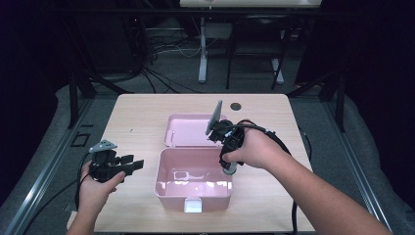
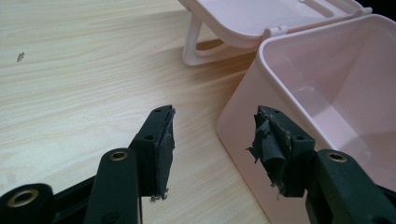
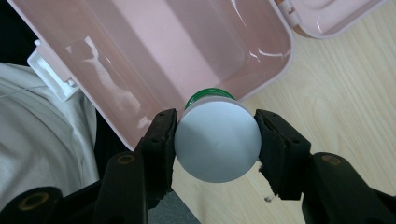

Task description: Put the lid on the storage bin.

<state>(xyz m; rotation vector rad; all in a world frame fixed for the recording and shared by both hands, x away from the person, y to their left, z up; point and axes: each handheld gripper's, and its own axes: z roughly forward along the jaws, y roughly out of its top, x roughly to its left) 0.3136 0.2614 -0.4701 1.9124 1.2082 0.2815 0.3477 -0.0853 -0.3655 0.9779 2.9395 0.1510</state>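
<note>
My right tongs (image 3: 215, 144) gripped a white-capped jar (image 3: 217, 140) at the near right rim of the open pink box (image 1: 193, 191) on the desk (image 1: 139, 117). It was lifted, not yet placed inside. My left tongs (image 2: 212, 140) stood open and empty.

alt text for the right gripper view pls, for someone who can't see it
The right gripper clamps a jar with a round white lid and green rim between its black jaws, above the near wall of an open pink box. Light wood table lies to the right.
</note>
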